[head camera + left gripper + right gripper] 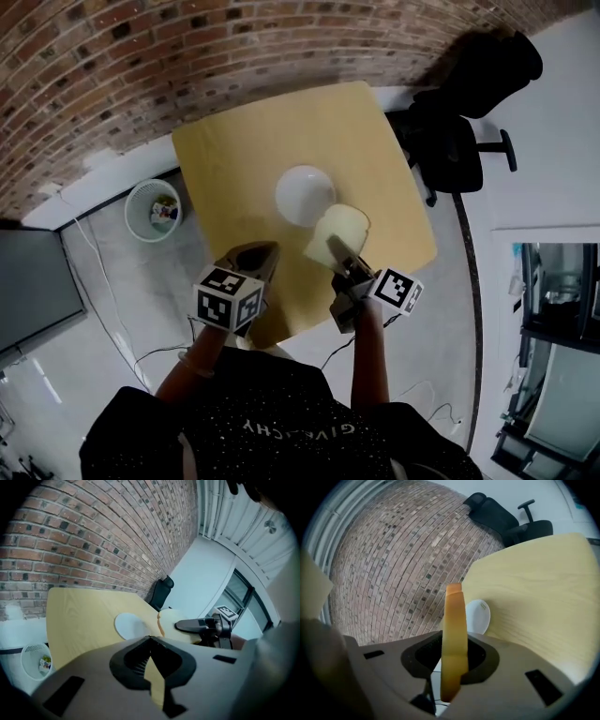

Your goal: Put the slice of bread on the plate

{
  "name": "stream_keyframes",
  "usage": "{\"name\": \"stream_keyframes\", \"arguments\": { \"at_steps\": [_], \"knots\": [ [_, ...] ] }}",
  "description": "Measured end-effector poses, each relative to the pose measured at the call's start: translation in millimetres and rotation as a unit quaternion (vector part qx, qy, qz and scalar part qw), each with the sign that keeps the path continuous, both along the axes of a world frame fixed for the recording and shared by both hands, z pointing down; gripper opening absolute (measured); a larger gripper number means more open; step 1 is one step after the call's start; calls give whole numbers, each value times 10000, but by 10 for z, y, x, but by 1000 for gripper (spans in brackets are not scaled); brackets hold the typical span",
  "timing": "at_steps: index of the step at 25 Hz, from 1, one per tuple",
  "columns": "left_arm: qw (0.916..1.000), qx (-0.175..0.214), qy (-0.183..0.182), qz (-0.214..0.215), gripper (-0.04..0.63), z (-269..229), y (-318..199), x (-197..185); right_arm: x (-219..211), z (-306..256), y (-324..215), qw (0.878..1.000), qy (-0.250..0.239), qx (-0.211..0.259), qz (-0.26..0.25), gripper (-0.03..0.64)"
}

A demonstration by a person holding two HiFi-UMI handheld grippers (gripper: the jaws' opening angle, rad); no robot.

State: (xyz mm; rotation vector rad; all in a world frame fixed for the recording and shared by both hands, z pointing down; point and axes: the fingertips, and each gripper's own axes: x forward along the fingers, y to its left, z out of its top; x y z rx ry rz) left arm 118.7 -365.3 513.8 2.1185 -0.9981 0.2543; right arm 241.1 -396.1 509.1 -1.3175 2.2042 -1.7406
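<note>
A pale slice of bread (339, 231) hangs edge-up just over the yellow table (234, 159), at the near right rim of the round white plate (305, 195). My right gripper (339, 255) is shut on the slice's near edge. In the right gripper view the bread (454, 620) stands upright between the jaws, with the plate (479, 616) just behind it. My left gripper (255, 255) hovers over the table's near edge, left of the bread, with its jaws together and nothing in them. From the left gripper (150, 640) I see the plate (129, 624) and the bread (171, 619) ahead.
A white wastebasket (153, 209) with scraps stands on the floor left of the table. A black office chair (459, 141) stands at the table's far right corner. A brick wall (187, 56) runs behind. A dark screen (28, 291) sits at the far left.
</note>
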Motion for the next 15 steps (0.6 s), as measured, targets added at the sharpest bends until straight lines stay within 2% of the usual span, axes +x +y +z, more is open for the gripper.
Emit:
{"name": "stream_keyframes", "arguments": {
  "at_steps": [3, 6, 15],
  "knots": [
    [9999, -10, -13, -115, 11, 75, -130, -9, -50, 119, -312, 9993, 248, -94, -282, 95],
    [9995, -61, -1, -295, 11, 174, -215, -58, -214, 212, -602, 9983, 119, -121, -555, 95],
    [9975, -168, 94, -676, 11, 327, -306, -196, -623, 711, -983, 9900, 291, -785, -1135, 95]
  ]
}}
